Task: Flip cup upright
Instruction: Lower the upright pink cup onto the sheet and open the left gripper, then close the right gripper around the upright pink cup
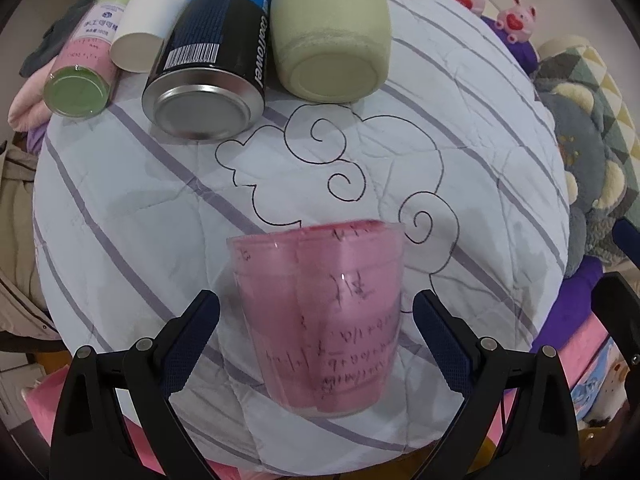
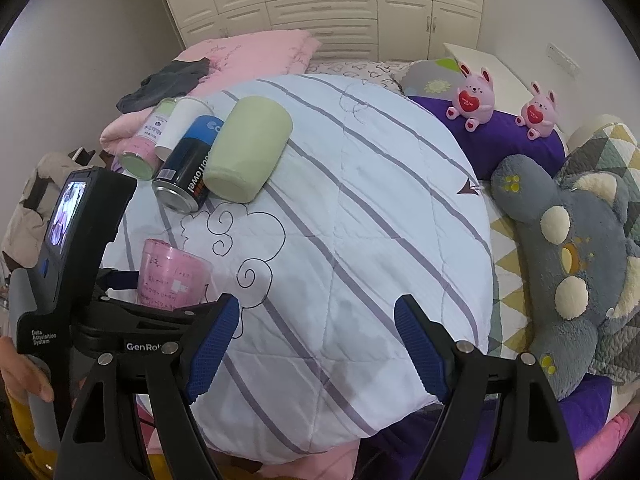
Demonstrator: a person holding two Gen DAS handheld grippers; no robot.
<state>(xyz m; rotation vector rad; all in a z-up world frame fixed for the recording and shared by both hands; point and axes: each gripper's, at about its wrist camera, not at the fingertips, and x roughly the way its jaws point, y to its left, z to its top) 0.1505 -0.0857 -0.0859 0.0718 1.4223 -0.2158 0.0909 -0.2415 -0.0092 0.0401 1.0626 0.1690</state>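
A bed carried a white quilt point(image 2: 360, 208) with grey-purple stripes and a drawn cloud outline. On the quilt stood a clear cup point(image 1: 320, 320) with pink paper inside, mouth up. At its far edge four things lay on their sides, touching: a green-lidded bottle point(image 1: 84, 64), a white tube point(image 1: 152, 16), a black-and-blue can point(image 1: 212, 56) and a pale green cup point(image 1: 332, 36)

glossy, seemingly plastic cup point(image 1: 320, 316)

Left gripper point(image 1: 316, 344) black with dark navy textured pads and silver screws, right gripper point(image 2: 316, 344) black with bright blue textured pads, white "GenRob" lettering, small screen point(image 2: 66, 212), bare-skinned hand point(image 2: 24, 376)
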